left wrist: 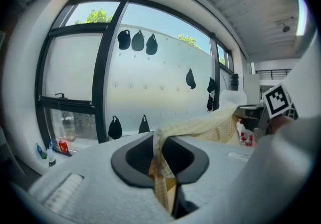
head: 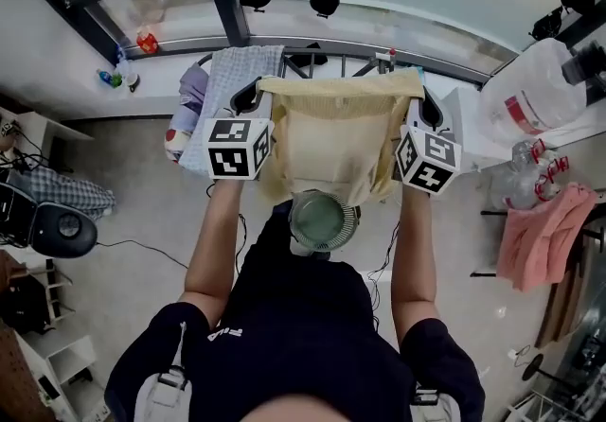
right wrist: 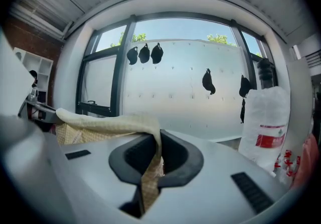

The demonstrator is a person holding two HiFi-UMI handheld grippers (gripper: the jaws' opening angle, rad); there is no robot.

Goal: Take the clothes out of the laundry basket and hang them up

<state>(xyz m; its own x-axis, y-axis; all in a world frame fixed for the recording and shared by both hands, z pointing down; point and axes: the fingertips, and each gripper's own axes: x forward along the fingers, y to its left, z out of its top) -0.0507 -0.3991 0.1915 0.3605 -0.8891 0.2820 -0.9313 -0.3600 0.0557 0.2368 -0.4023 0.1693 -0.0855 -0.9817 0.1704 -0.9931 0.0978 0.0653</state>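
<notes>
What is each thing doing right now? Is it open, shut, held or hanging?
Yellow cloth: held up, stretched out by its top corners.
Left gripper: shut on one corner.
Right gripper: shut on the other corner.
Blue cloth: already hanging, draped.
Pink cloth: draped at the right.

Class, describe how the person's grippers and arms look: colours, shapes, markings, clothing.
The left gripper and right gripper are alike: pale grey moulded bodies with black-lined jaws. Each carries a white cube printed with black square markers. The person wears a dark short-sleeved top.
</notes>
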